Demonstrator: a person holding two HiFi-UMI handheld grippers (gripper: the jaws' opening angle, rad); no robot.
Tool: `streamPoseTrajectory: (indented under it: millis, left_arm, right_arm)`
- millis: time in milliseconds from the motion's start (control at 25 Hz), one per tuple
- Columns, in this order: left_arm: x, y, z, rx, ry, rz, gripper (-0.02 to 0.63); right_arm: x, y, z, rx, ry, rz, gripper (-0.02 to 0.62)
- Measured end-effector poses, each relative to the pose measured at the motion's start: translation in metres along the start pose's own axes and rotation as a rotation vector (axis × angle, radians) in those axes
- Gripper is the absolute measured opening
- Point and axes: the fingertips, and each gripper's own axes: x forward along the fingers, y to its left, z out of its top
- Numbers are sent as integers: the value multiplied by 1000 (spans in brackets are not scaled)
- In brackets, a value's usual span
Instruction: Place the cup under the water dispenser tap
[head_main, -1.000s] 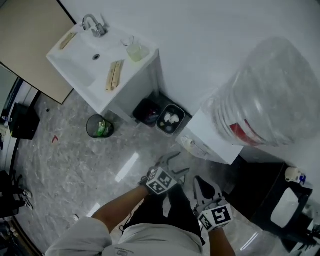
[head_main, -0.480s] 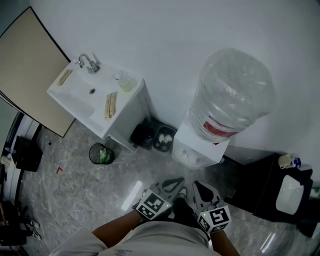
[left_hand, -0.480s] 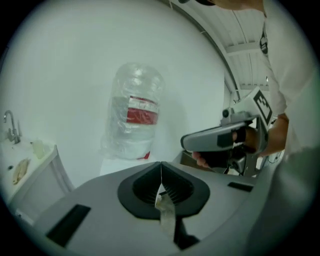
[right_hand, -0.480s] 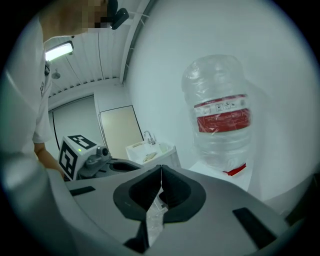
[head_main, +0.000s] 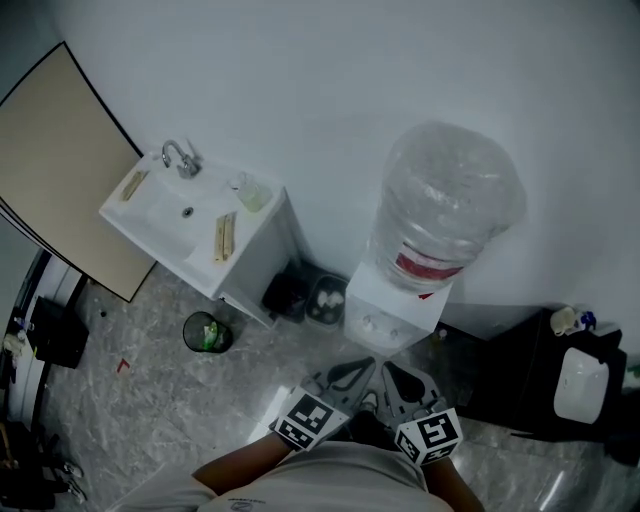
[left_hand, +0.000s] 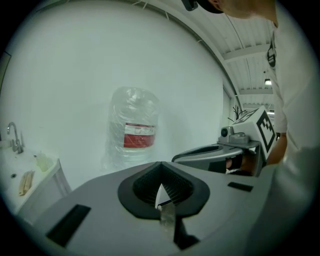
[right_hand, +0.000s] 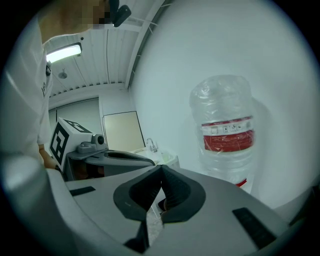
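The left gripper (left_hand: 161, 166) and right gripper (right_hand: 161, 168) are side by side, each pressed together on nothing. Ahead of them stands the dispenser (head_main: 388, 312), with a bottle (head_main: 445, 205) on top. Farther off to their left, the cup (head_main: 252, 190) sits on the sink (head_main: 160, 218).

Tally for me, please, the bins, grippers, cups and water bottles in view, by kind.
Bins: 3 (round bin; two bins side by side)
Grippers: 2 (left gripper; right gripper)
Cup: 1
Water bottle: 1
Total: 7
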Motion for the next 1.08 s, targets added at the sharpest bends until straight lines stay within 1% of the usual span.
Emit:
streamPoseTrajectory:
  millis: [120,240,360,800,1080]
  left_arm:
    - [-4,6,13,2,-22,13,5]
    - [-3,13,15,5,-22,23,5]
    - [-2,16,13,-2,-13,29,5]
    - [-1,25,-2,-29,13,54,5]
    - [6,29,-6,-35,16,58,5]
  right_arm:
    - [4,1,8,-1,-1,-9,15]
    - [8,-1,14,-18,-4,-15,15]
    - [11,0,15,-34,2,-15,15]
    - [20,-6,10,-37,25,-12,15]
    - [27,-14,10,-41,29,-11,15]
